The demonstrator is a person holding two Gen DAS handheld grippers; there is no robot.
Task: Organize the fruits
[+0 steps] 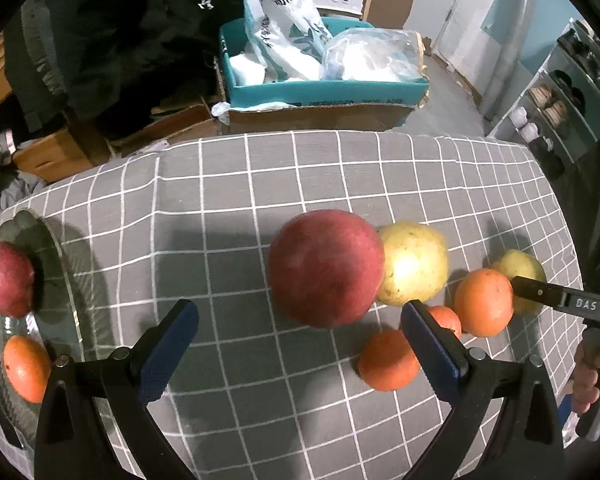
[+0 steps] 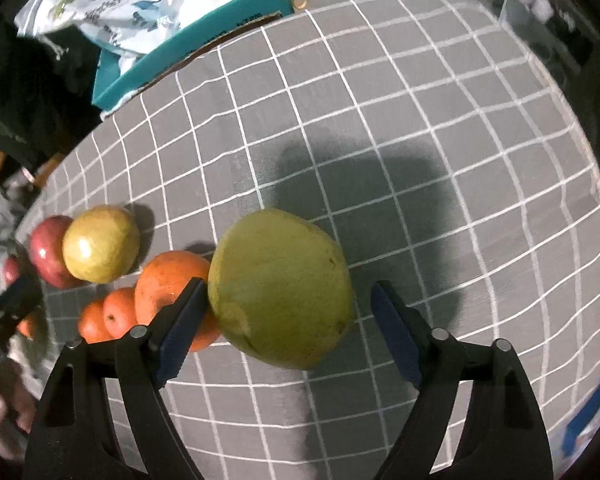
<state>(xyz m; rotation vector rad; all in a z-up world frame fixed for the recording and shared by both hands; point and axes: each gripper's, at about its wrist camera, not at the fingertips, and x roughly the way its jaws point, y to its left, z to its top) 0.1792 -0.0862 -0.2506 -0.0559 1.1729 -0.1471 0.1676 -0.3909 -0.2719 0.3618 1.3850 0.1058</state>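
In the left wrist view my left gripper (image 1: 300, 312) is open, its fingers on either side of a large red apple (image 1: 326, 268) that lies on the checked cloth. A yellow pear (image 1: 416, 262) touches the apple's right side. Three oranges (image 1: 483, 302) lie to the right. At far left a glass plate (image 1: 60, 280) holds a small red apple (image 1: 8, 278) and an orange (image 1: 26, 366). In the right wrist view my right gripper (image 2: 288, 300) is open around a yellow-green pear (image 2: 282, 290). Its left finger (image 2: 182, 320) is between the pear and an orange (image 2: 166, 280).
The table is covered by a grey checked cloth (image 1: 260, 184). Behind it stands a teal box (image 1: 324, 92) with plastic bags. A shoe rack (image 1: 556, 104) is at far right. The cloth's far half (image 2: 380, 120) holds no fruit.
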